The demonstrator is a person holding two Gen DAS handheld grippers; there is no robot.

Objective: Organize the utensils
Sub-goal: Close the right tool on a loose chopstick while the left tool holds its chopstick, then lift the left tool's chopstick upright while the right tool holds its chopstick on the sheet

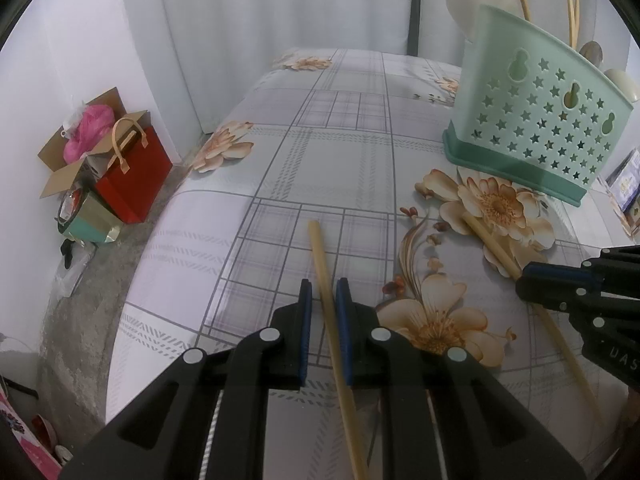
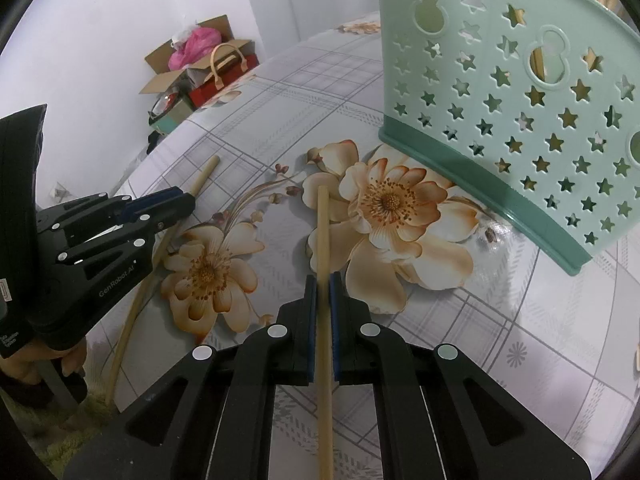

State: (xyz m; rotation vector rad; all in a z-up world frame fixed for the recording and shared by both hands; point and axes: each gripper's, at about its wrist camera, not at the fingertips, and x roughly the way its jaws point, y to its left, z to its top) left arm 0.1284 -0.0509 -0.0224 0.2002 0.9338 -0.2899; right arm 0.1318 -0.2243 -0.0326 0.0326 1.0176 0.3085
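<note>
Floral plaid worktop [image 1: 280, 160] by white curtain, we see mint star-holed utensil holder [image 1: 536, 120] far right w/ spoons, left gripper [image 1: 324, 292] fingers narrow around left chopstick [image 1: 324, 264], right gripper [image 2: 323, 284] fingers pinching right chopstick [image 2: 322, 224] near holder base.

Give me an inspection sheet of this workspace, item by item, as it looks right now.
Surface: floral tablecloth, flat.
Job's things: two chopsticks; left chopstick, right chopstick; green holder with utensils inside.
Clutter: nothing seen on the table.
Grippers: left claw straddles the left chopstick, gap visible; right claw shut on the right chopstick.
Cables: nothing seen.
Surroundings: red bag, cardboard box, curtain.
</note>
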